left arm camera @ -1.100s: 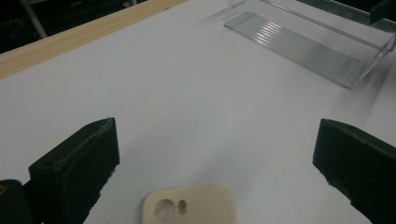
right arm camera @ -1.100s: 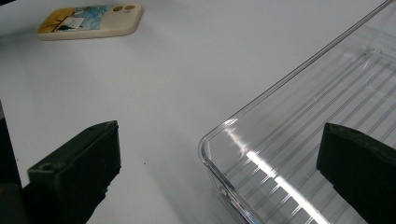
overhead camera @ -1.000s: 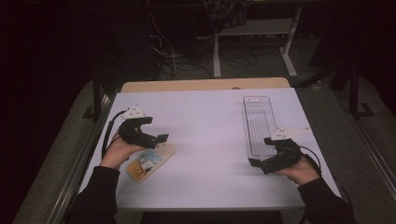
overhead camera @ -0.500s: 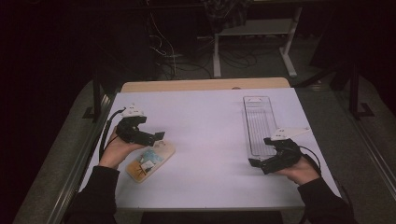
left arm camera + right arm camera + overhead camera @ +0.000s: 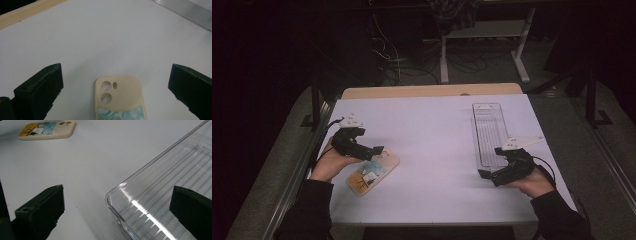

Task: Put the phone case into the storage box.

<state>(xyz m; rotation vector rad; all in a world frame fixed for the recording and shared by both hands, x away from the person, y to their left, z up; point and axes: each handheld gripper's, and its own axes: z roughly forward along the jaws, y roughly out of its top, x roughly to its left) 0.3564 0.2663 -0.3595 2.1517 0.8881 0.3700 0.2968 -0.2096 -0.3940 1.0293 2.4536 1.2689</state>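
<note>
Left gripper (image 5: pixel 116 92), jaws spread, lines up w/ phone case (image 5: pixel 119 98); right gripper (image 5: pixel 117 212), also spread, waits by clear tray (image 5: pixel 170 195); best centre before closing.

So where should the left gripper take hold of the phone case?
Across its long side edges, coming down from above. The phone case lies flat, back up, on the white table, so only its thin edges give purchase. The left gripper is open, its jaws already either side of the camera-cutout end.
</note>
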